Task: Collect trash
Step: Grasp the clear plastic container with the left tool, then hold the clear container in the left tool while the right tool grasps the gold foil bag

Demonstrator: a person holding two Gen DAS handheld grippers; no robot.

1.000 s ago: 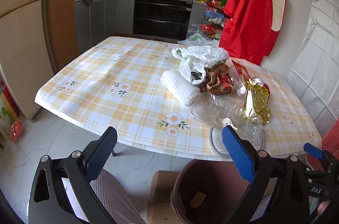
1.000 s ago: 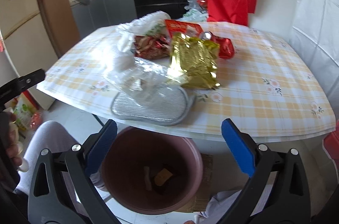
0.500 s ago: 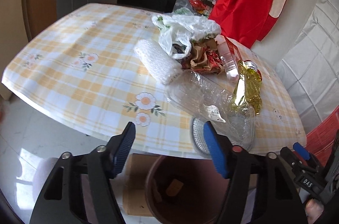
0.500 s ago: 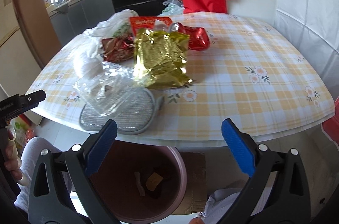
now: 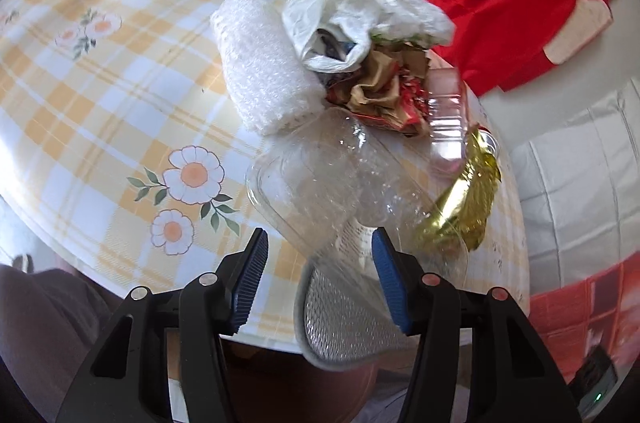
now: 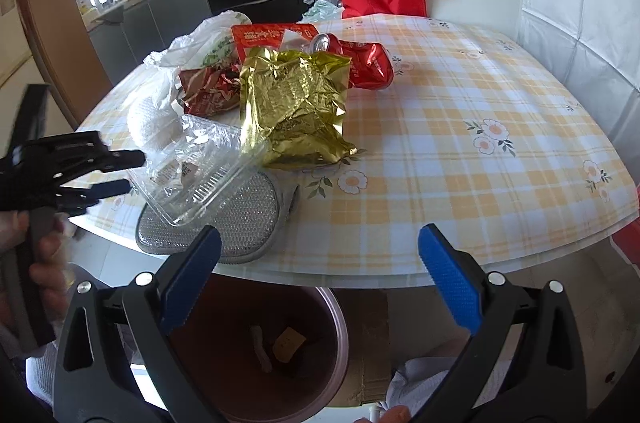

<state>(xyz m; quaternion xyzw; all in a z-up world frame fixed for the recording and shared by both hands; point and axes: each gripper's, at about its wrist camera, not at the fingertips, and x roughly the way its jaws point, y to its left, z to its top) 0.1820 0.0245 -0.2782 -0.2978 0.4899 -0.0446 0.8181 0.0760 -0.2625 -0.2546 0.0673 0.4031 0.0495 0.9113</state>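
Left tongs [image 5: 318, 273] are closing around the near edge of a clear plastic clamshell [image 5: 340, 183] at the counter's [image 5: 100, 103] near edge. Right tongs [image 6: 320, 275] hang wide, empty. Best to pinch the rim firmly before lifting toward the bin [image 6: 256, 355] below

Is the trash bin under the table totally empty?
No, the trash bin already has a few scraps lying at its bottom, seen from the right wrist view.

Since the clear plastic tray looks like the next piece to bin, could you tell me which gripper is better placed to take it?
Left gripper: closing jaws straddle the clear tray; right gripper hangs open over the bin.
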